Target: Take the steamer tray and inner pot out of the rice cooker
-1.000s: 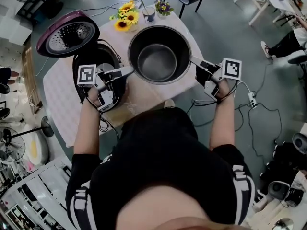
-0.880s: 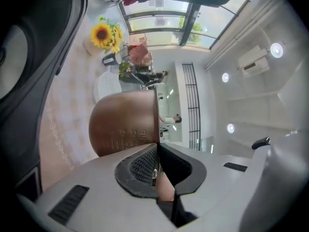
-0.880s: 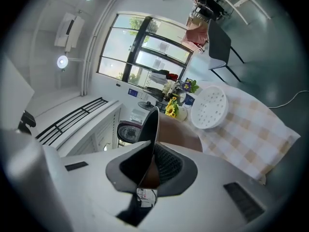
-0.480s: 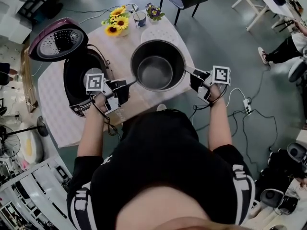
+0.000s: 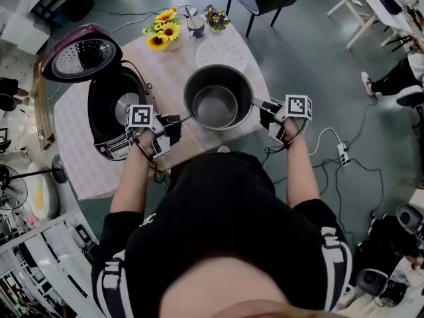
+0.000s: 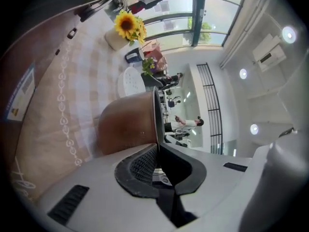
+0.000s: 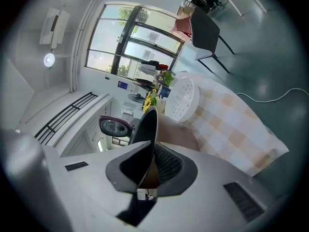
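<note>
While both claws pinch the rim of the inner pot (image 5: 218,99), its whole weight hangs on two thin strips of metal. Left of the pot stands the rice cooker (image 5: 112,121), its lid (image 5: 79,53) thrown open and its well empty. Next comes the left gripper (image 5: 177,120), jaws clamped on the pot's left rim. Its own view shows the rim edge squeezed between the pads (image 6: 142,166).

The pot itself is out of the cooker and over the table (image 5: 86,158), close to the table edge nearest the person. I cannot tell whether its base rests on the cloth. Just beyond the pot, apart from it, the steamer tray (image 5: 222,53) lies flat on the cloth. To the pot's right, the right gripper (image 5: 260,106) bites the opposite rim in the same way.

What could go wrong, as I judge it:
- With only two opposite pinch points, the pot could swing about the line between them, or slide out of a pad if one hand drops faster.
- Set down this near the edge, it could tip off toward the person.
- A push forward would knock the tray.

Counted: one rice cooker, one inner pot, one steamer tray, two grippers.
</note>
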`<act>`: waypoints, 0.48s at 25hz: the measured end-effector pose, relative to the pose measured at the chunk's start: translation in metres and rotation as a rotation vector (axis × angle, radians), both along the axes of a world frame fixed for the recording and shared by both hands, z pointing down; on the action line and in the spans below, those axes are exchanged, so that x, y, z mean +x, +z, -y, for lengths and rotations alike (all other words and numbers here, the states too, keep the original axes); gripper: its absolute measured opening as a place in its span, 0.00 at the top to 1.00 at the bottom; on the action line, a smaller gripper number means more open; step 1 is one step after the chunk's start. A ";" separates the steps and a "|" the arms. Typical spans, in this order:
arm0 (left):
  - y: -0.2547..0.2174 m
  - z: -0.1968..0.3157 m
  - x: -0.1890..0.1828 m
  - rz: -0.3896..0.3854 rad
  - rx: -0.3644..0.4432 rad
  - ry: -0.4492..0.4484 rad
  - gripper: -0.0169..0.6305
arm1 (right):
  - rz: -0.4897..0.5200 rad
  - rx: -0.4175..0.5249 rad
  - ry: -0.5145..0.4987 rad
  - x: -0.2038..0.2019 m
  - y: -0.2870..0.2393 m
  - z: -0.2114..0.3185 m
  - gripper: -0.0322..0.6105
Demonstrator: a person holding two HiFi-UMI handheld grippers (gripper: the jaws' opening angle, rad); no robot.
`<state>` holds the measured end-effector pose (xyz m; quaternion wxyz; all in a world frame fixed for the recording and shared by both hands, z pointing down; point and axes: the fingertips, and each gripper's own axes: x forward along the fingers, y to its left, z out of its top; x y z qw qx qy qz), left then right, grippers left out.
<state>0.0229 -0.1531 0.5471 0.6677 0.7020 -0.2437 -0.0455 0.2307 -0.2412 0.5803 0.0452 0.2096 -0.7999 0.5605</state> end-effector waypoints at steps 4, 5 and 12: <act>0.018 0.001 0.002 0.078 -0.034 0.018 0.95 | -0.040 -0.105 0.042 -0.005 0.018 -0.010 0.92; 0.022 0.001 0.002 0.095 -0.037 0.025 0.95 | -0.038 -0.116 0.047 -0.005 0.021 -0.011 0.92; 0.045 0.002 0.001 0.268 -0.050 0.051 0.95 | -0.149 -0.055 0.043 -0.006 0.018 -0.008 0.93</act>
